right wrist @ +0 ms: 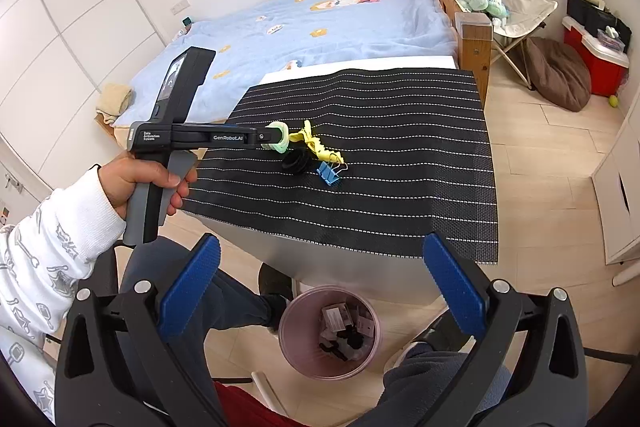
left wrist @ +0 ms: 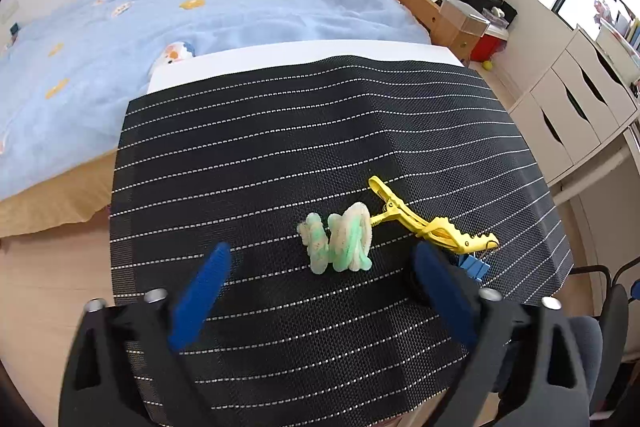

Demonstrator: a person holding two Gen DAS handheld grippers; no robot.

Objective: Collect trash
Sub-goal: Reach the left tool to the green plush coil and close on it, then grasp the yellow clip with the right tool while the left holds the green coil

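A green-and-white fuzzy scrunchie (left wrist: 340, 243) lies on the black striped mat (left wrist: 320, 127), between the blue fingertips of my left gripper (left wrist: 322, 249). The pads stand apart from it on both sides, so the gripper is open. In the right wrist view a hand holds that left gripper (right wrist: 276, 142) down over the scrunchie (right wrist: 280, 135). My right gripper (right wrist: 322, 243) is open with nothing between its fingers, above the pink trash bin (right wrist: 294, 331) on the floor.
A yellow hair clip (left wrist: 432, 223), a blue binder clip (right wrist: 330, 173) and a small black object (right wrist: 296, 163) lie just right of the scrunchie. The bin holds several scraps. A bed with a blue blanket (left wrist: 200, 27) is behind the table, and white drawers (left wrist: 580, 99) stand at the right.
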